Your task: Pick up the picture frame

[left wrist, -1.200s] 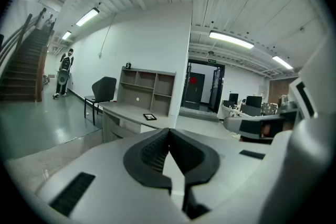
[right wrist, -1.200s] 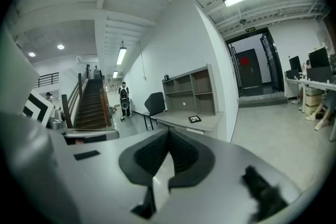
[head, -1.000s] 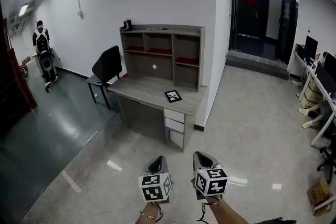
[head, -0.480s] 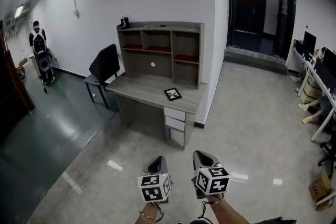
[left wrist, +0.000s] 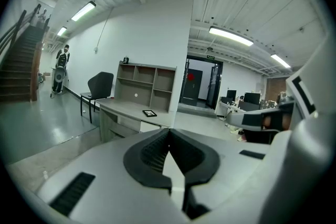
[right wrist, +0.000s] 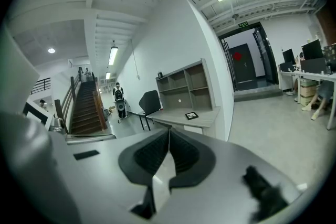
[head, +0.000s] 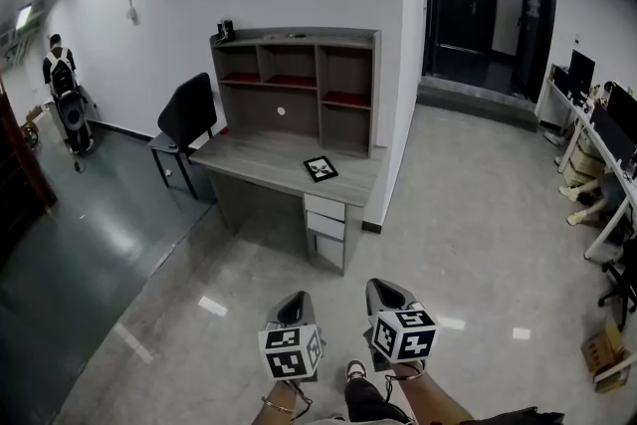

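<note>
I see a grey desk (head: 261, 157) with a shelf hutch (head: 299, 80) against the white wall, and a black chair (head: 189, 114) at its left end. Left gripper (head: 295, 300) and right gripper (head: 384, 288) are low over the floor, well apart from the desk. Both have their jaws pressed together with nothing between them. Picture frame (head: 320, 168) lies flat on the desktop, right-hand part, above the drawers (head: 326, 226). It has a black border and a pale centre, and sits skewed to the desk edge. It looks near-square, so I can't call the long axis.
</note>
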